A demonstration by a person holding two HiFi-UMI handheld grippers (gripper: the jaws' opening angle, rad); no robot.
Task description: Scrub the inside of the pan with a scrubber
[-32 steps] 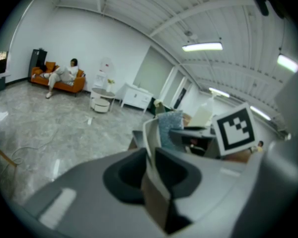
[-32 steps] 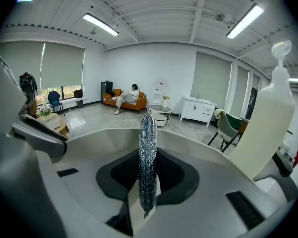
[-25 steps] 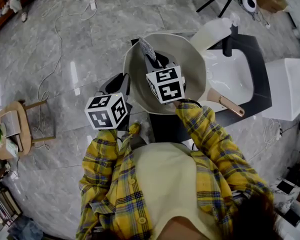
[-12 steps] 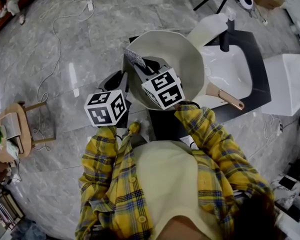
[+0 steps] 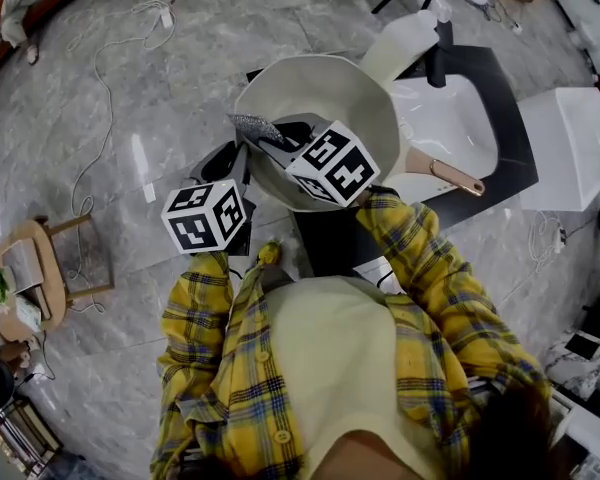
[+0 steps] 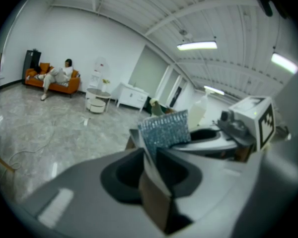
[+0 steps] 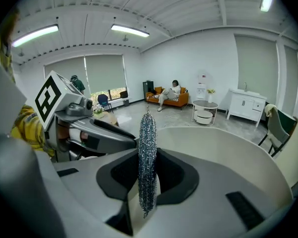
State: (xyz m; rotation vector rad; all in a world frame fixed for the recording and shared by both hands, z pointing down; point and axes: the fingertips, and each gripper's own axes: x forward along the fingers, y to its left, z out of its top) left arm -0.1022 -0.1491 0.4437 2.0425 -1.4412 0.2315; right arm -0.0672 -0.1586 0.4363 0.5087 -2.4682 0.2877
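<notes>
While at pan (image 5: 330,88) rim, scrubber (image 5: 258,128) in right gripper (image 7: 147,172)

A white sink (image 5: 470,143) is set into the right half of the black table (image 5: 508,73). A black tap (image 5: 442,53) and a white bottle (image 5: 405,43) stand at the table's far edge, and a white cabinet (image 5: 570,148) stands just past its right edge. A cable (image 5: 104,118) trails over the grey floor (image 5: 200,58). Well to the left is a round wooden stand (image 5: 55,268). Farther off, a person sits on an orange sofa (image 7: 173,99).
</notes>
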